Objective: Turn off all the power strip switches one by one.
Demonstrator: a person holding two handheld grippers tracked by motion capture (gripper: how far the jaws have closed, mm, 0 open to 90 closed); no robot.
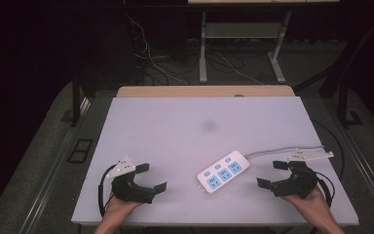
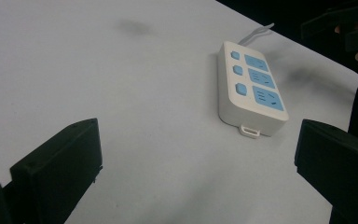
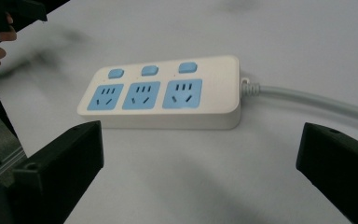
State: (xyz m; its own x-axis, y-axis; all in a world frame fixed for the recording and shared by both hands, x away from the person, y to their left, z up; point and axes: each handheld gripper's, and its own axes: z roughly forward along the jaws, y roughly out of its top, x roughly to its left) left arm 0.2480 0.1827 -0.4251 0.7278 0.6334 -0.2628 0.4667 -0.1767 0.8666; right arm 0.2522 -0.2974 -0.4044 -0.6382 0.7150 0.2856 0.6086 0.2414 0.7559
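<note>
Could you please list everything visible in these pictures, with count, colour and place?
power strip: one, white with three blue sockets and three blue switches, lying flat on the table between the two grippers, nearer the right one
cord: one, grey, running from the strip's far end toward the table's right edge
table: one, white top with a wooden strip along the far edge
floor cables: several, light, on the dark floor beyond the table
left gripper: one, black, near-left of the table, jaws open with nothing between them
right gripper: one, black, near-right of the table, jaws open with nothing between them

White table (image 1: 175, 126) bears a power strip (image 1: 223, 172) (grey cord).
</note>
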